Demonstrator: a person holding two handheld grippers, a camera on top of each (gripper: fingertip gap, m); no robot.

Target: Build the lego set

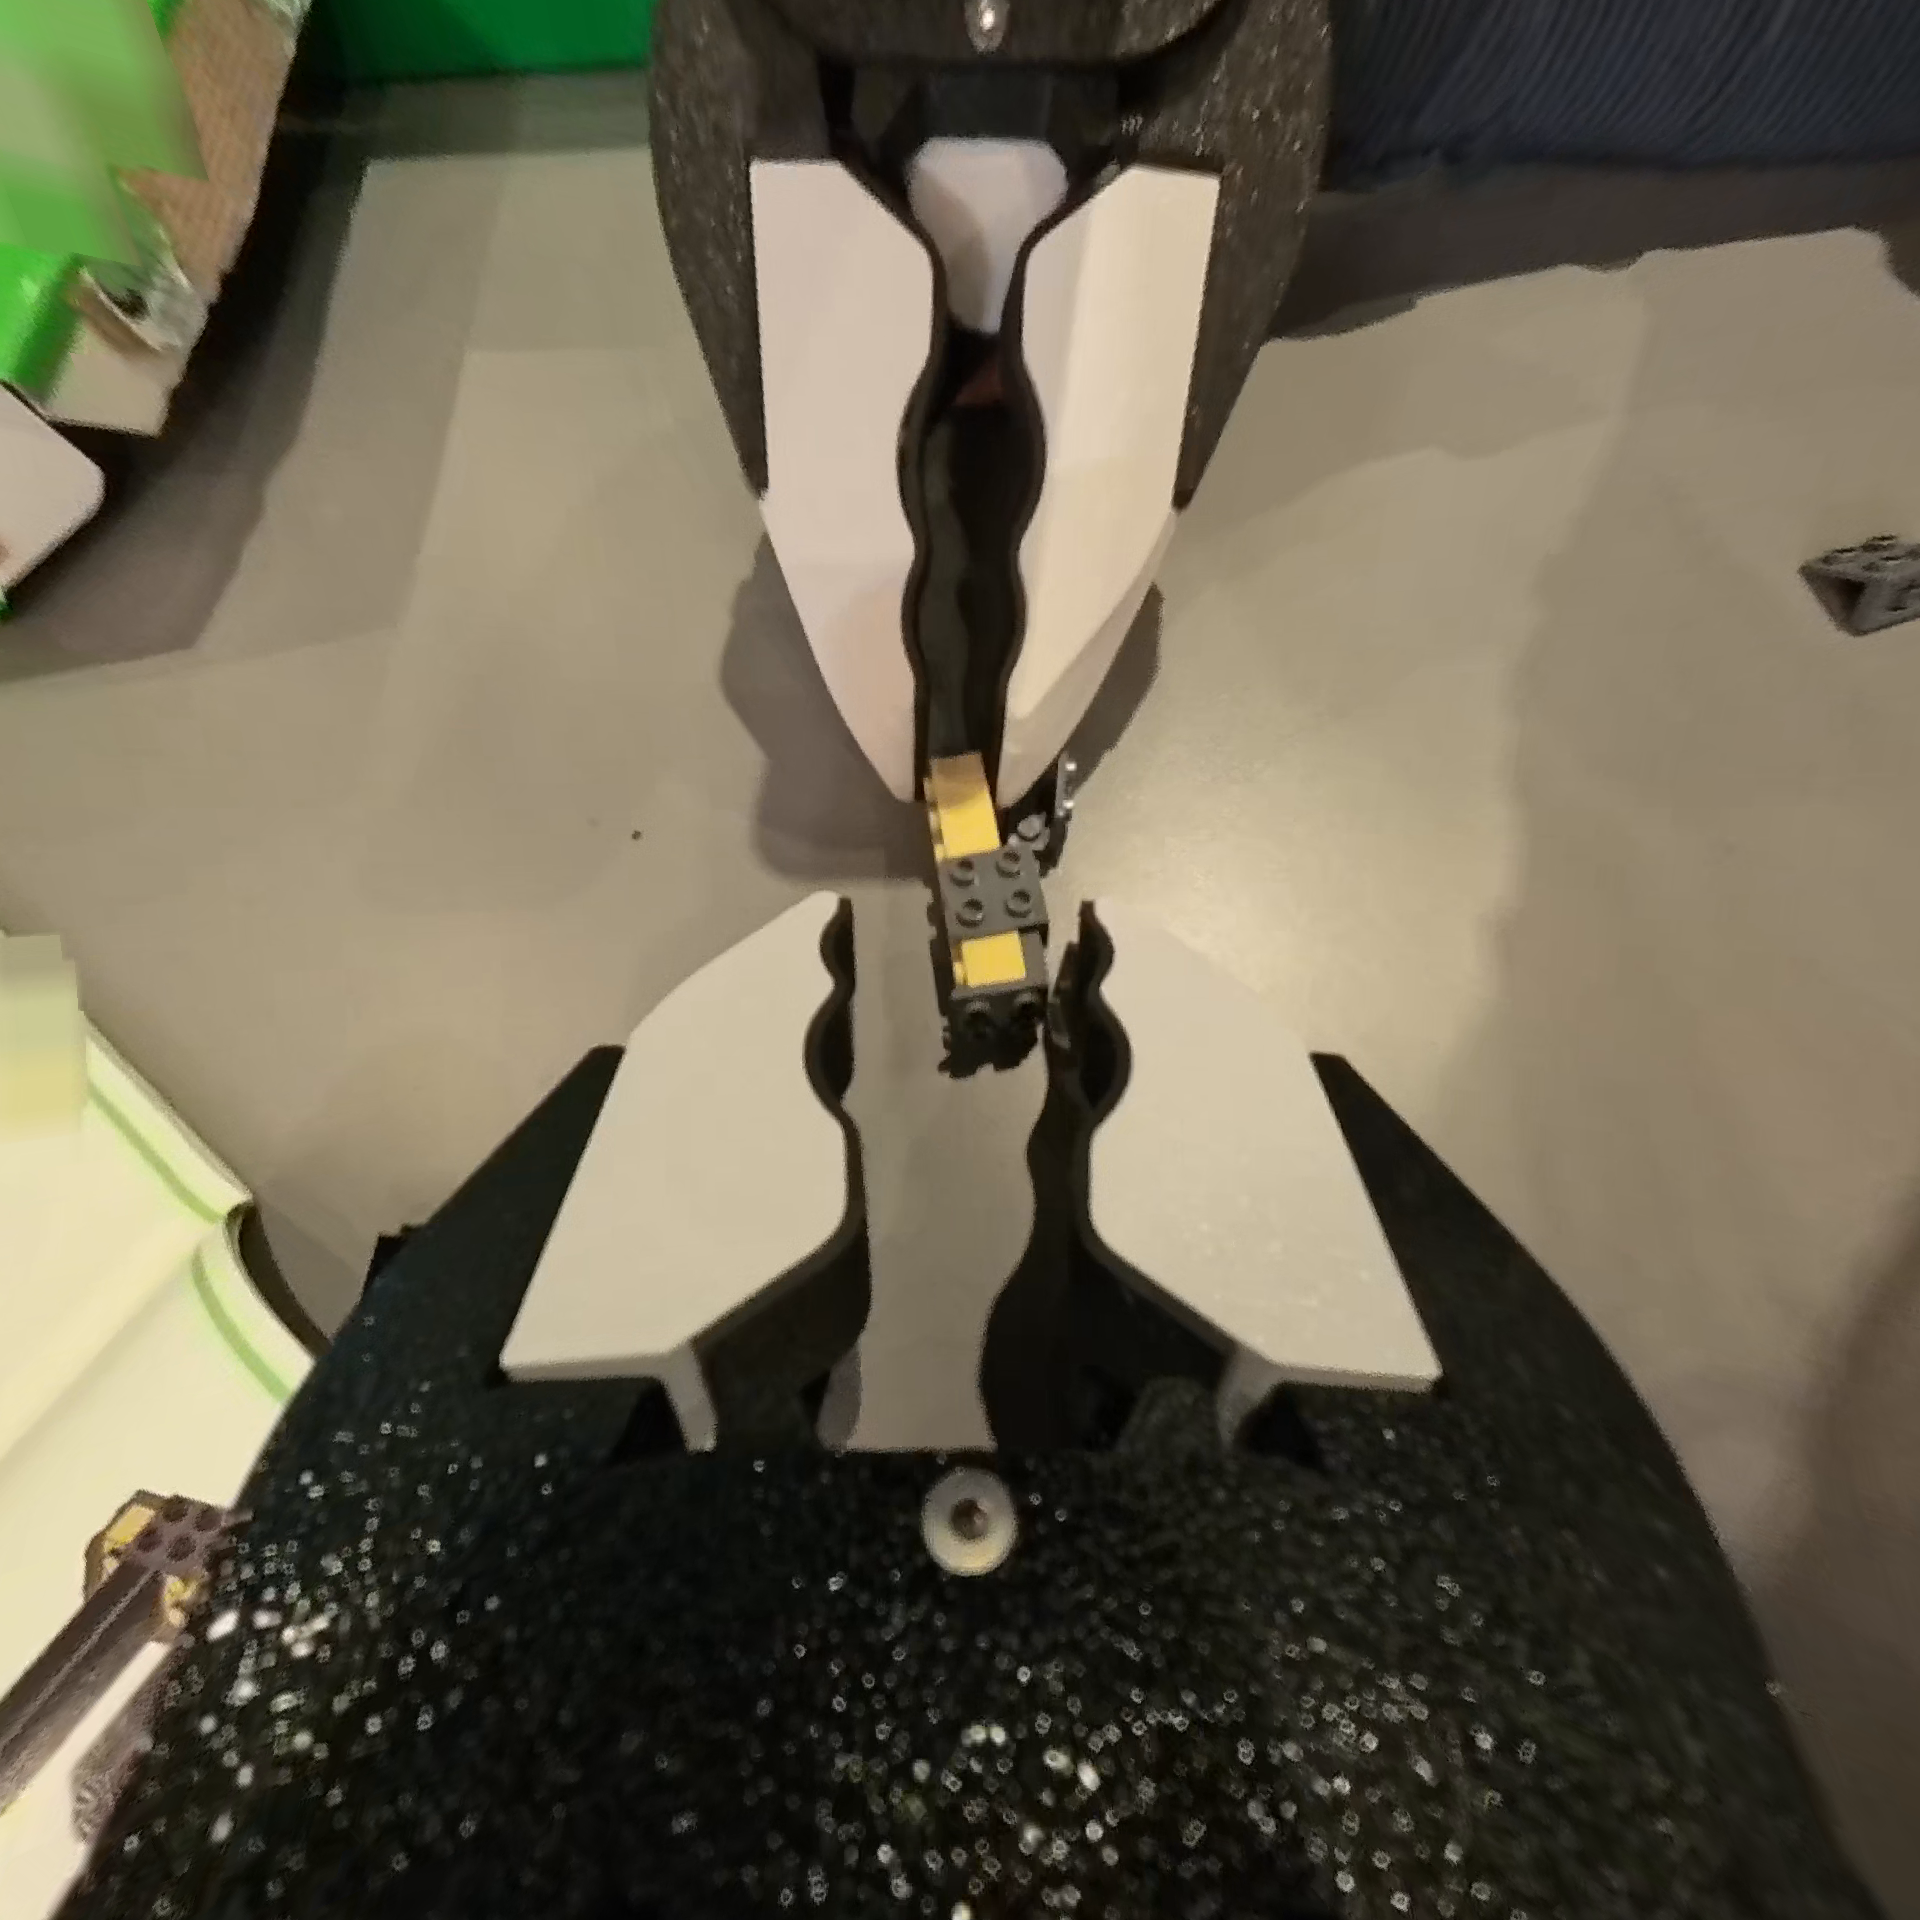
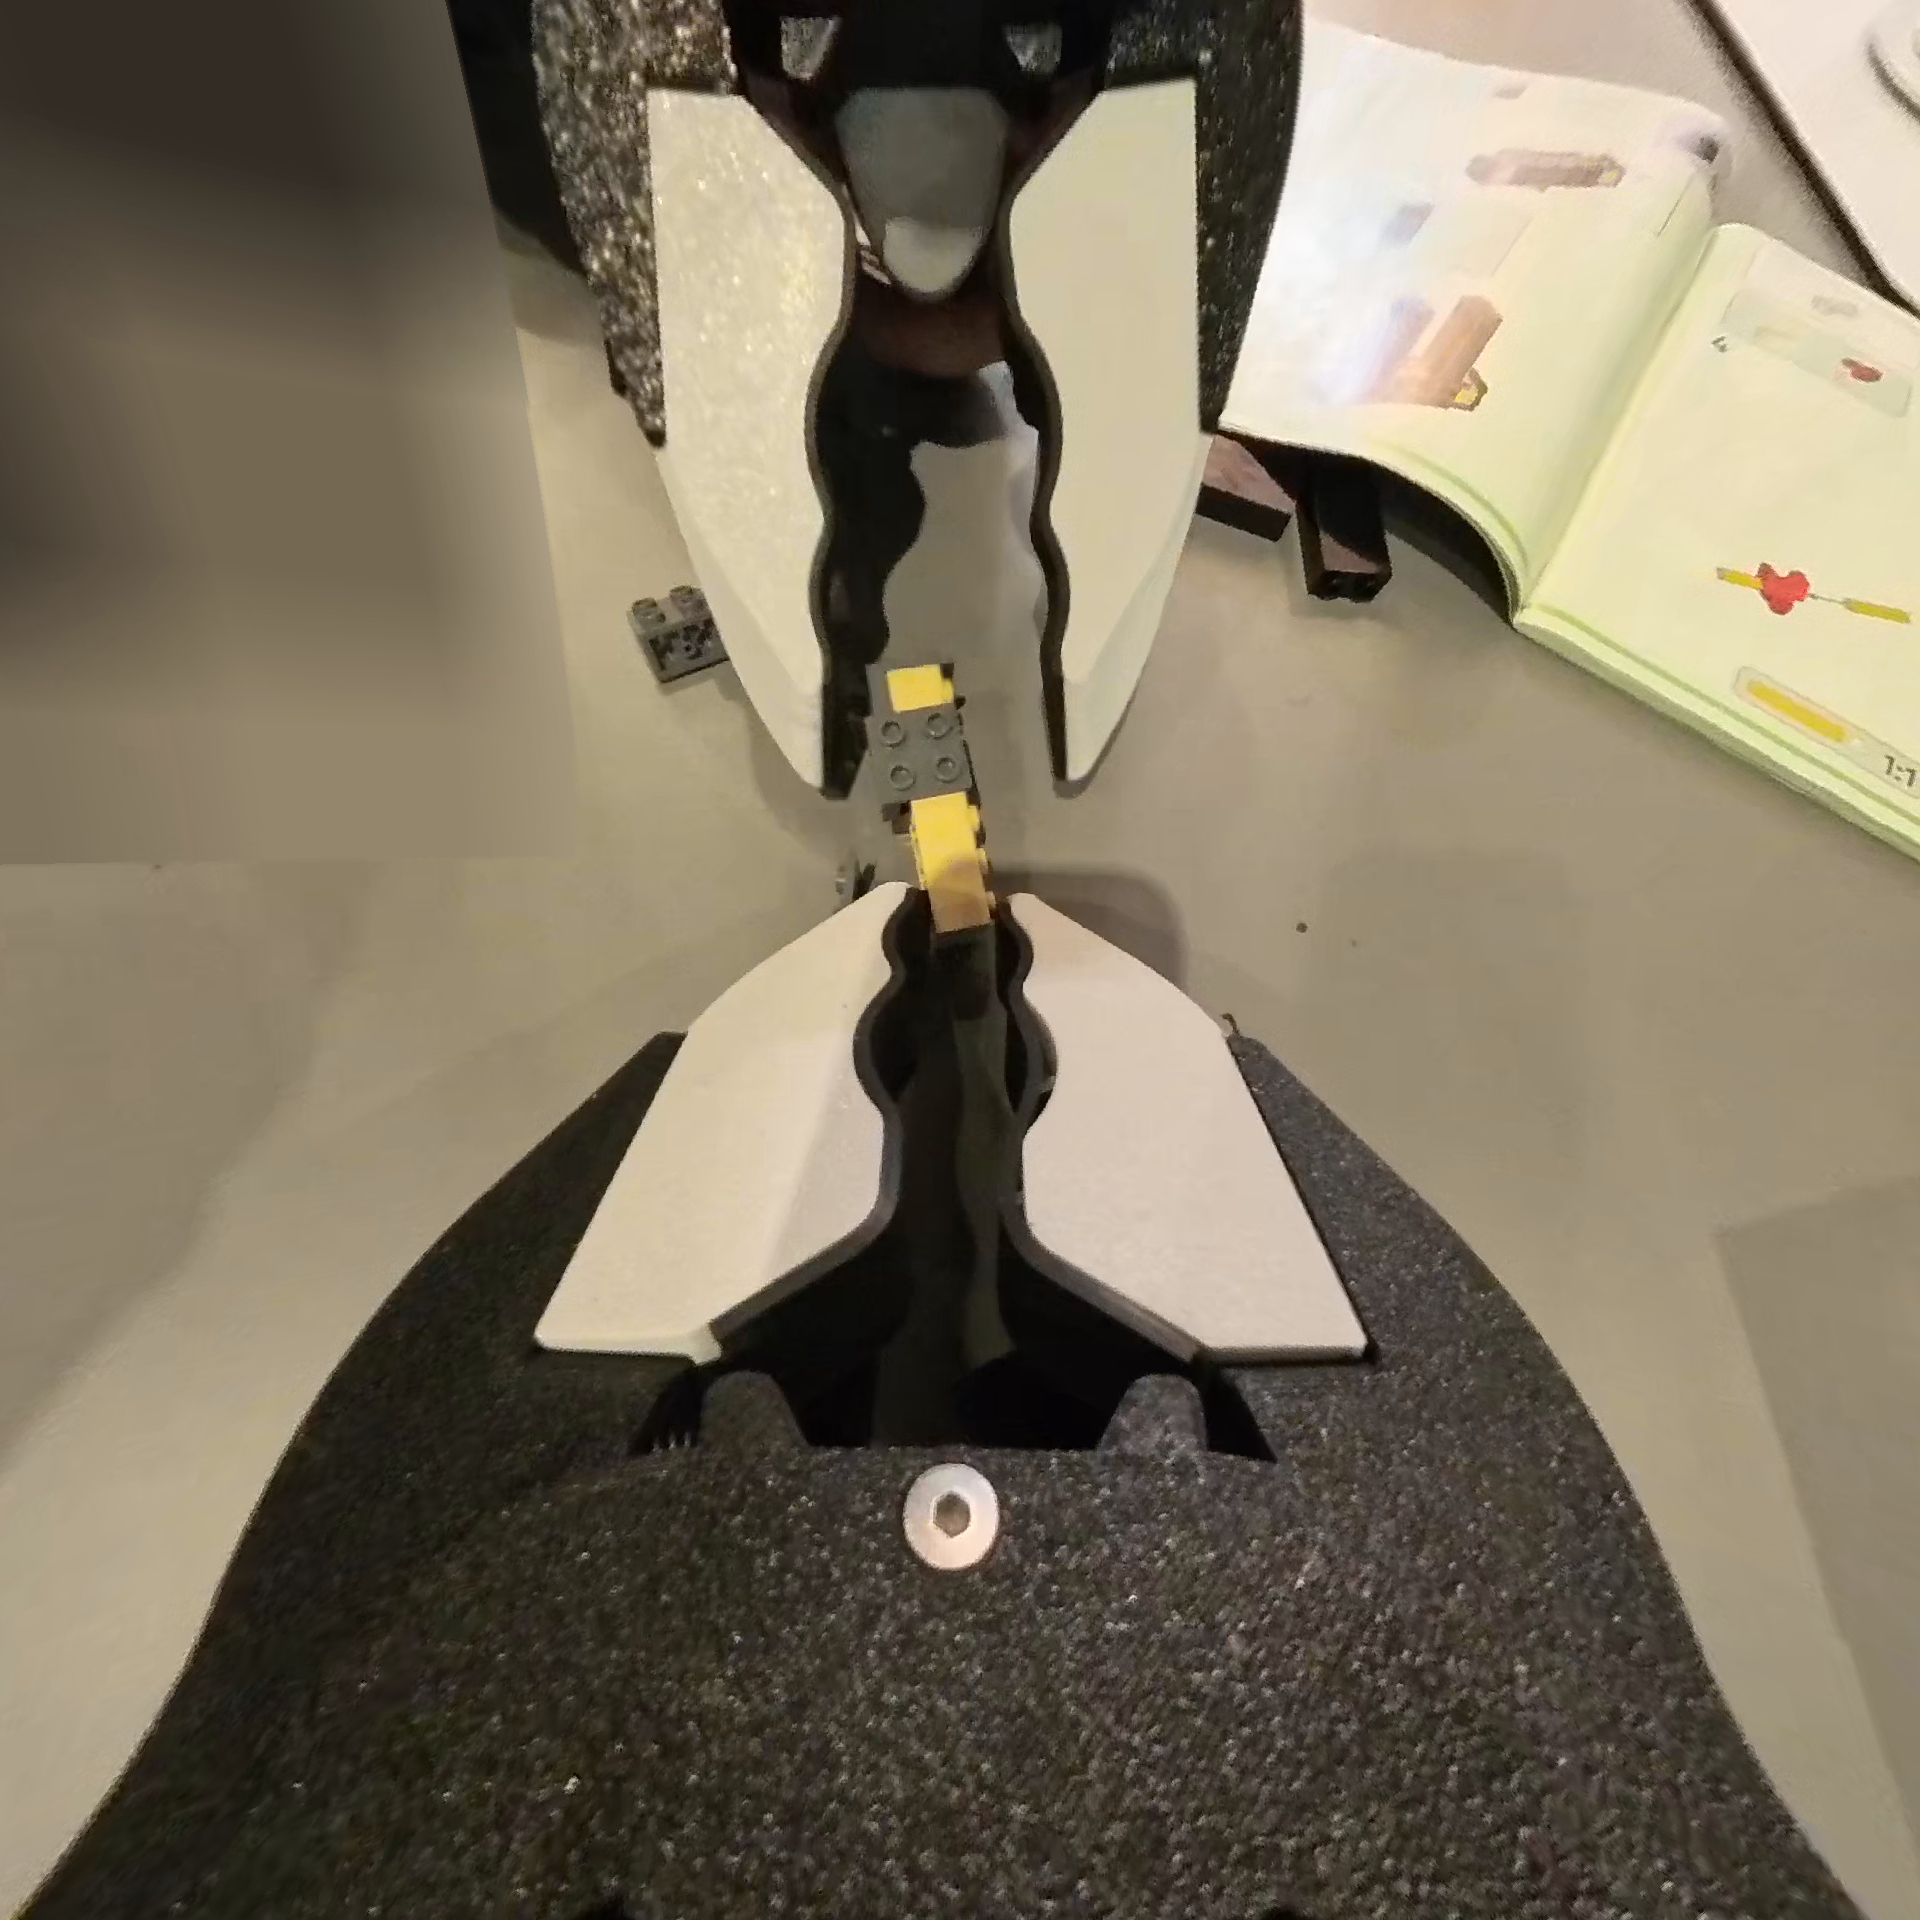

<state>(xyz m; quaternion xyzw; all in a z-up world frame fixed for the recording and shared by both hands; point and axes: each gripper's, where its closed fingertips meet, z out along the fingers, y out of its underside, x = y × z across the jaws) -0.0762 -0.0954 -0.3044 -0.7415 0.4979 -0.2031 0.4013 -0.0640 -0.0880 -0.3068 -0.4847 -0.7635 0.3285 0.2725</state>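
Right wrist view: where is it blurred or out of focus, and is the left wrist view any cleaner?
Right wrist view: the lego assembly is fairly sharp; the upper left is a smooth blurred patch; the instruction booklet is soft. Left wrist view: the assembly is sharp, green boxes at upper left are smeared, and the table carries broad soft shadows.

A pale grey tabletop (image 1: pixel 1455 935) fills the scene, smooth and matte, soft shadows pooling across it under warm overhead light. Bright green boxes (image 1: pixel 488 31) stand along the far edge, and something dark blue (image 1: pixel 1621 104) sits beside them. Off to one side it's all blur.
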